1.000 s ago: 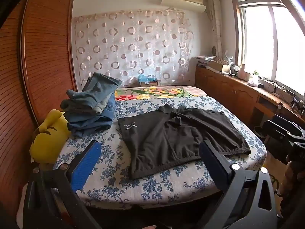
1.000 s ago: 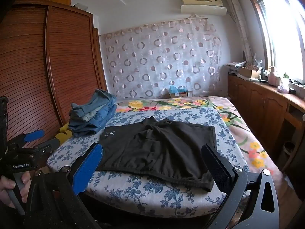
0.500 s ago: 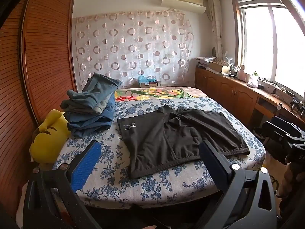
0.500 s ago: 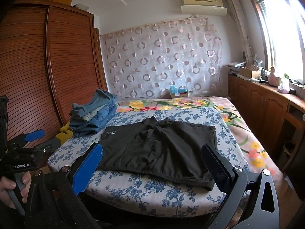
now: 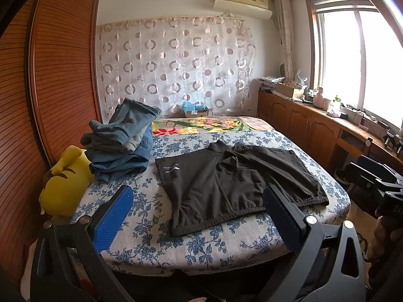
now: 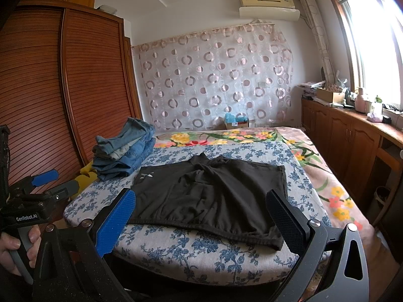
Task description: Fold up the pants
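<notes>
Approach stage: black shorts (image 5: 234,183) lie flat at frame centre on the bed (image 5: 226,241).
Left gripper (image 5: 196,216) and right gripper (image 6: 199,219) spread wide, empty; next, grasp the near hem.

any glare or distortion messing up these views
Left wrist view: the window is blown out white, and the wardrobe bows from the fisheye. Right wrist view: the same window glares, yet the black pants stay sharp and evenly lit.
</notes>
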The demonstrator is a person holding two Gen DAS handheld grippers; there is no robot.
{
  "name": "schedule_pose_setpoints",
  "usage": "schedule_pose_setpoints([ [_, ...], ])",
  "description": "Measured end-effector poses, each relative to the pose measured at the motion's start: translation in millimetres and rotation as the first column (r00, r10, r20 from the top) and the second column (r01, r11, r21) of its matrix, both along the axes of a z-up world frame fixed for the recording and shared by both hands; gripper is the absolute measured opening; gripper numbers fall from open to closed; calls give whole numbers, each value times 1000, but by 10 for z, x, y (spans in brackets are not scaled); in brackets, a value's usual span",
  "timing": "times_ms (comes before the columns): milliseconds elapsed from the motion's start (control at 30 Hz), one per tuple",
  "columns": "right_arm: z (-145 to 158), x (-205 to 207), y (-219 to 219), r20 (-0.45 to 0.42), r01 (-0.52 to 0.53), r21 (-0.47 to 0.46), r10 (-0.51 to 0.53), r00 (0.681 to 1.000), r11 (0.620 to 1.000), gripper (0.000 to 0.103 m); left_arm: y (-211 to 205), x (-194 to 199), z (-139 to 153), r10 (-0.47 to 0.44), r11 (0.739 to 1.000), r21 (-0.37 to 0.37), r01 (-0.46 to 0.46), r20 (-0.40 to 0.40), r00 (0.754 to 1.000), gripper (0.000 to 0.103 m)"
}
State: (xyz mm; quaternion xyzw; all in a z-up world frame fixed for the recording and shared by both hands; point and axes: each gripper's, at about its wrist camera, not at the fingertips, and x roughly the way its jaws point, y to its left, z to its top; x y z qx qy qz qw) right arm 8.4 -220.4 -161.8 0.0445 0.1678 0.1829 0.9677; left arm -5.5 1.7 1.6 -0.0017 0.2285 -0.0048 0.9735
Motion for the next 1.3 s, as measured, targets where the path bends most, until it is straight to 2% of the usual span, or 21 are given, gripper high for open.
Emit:
schedule_pose_setpoints([
  [1300, 38, 20, -8, 6, -1, 3, 1, 1000, 1000, 103, -31, -24, 38, 2, 1000, -3, -2, 11, 1000, 103],
])
